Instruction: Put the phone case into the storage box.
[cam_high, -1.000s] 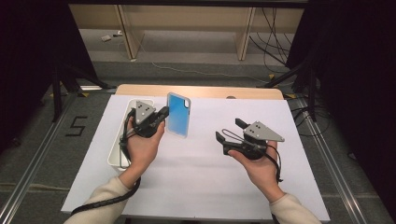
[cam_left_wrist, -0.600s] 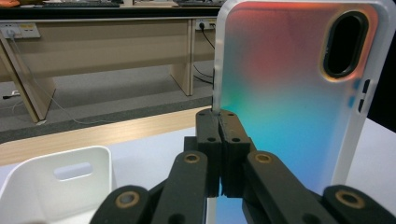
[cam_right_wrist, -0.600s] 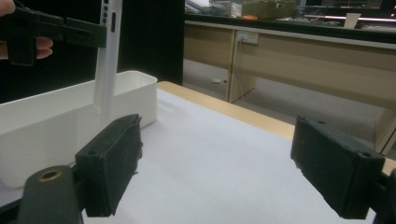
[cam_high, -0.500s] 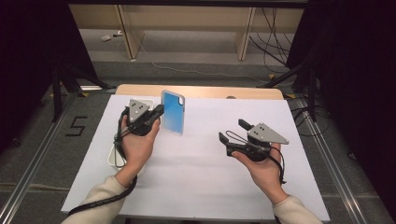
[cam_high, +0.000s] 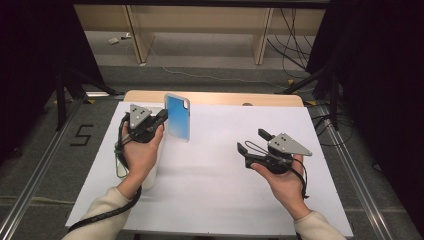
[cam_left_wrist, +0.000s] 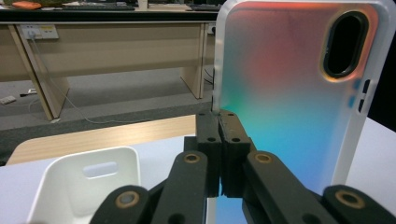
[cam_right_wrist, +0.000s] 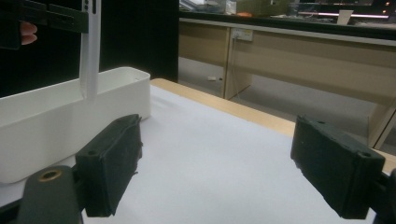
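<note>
A phone case (cam_high: 178, 117) with a blue-to-orange sheen and frosted white rim hangs upright above the table's far left. My left gripper (cam_high: 162, 118) is shut on its left edge. In the left gripper view the two jaws pinch the rim of the case (cam_left_wrist: 289, 93) at my left gripper (cam_left_wrist: 219, 122), with the camera cutout at the upper right. My right gripper (cam_high: 251, 141) hovers over the right half of the table, open with nothing between its fingers. The right gripper view has my right gripper (cam_right_wrist: 217, 154) pointing at the case (cam_right_wrist: 89, 46), seen edge-on.
A white tray (cam_high: 118, 167) lies on the white sheet under my left hand, also in the left gripper view (cam_left_wrist: 84, 182) and the right gripper view (cam_right_wrist: 46, 107). The wooden table edge (cam_high: 225, 98) runs along the back. Desks and cables stand beyond.
The left hand has carried the case a little to the left, still gripped. The right gripper has hardly moved and stays open.
</note>
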